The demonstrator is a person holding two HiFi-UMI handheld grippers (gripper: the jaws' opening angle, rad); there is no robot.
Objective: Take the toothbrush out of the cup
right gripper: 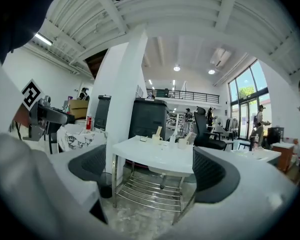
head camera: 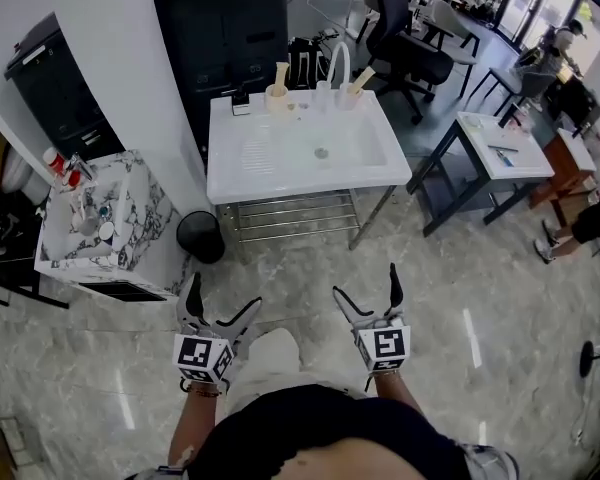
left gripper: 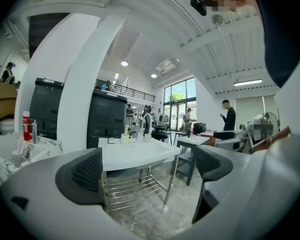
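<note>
- Ahead of your left gripper (head camera: 223,296) and right gripper (head camera: 367,282), the surface (head camera: 380,158) is plain white, and the cups (head camera: 277,99) on it are cream.
- Left of your left gripper, the cabinet (head camera: 145,230) is white with black veining.
- Beneath both, the floor (head camera: 310,268) is grey marble.

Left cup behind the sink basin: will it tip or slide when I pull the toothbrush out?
The cup is small, so probably light; the tall toothbrush standing in it could lever it over if pulled sideways. The sink ledge looks smooth, so it may slide.
</note>
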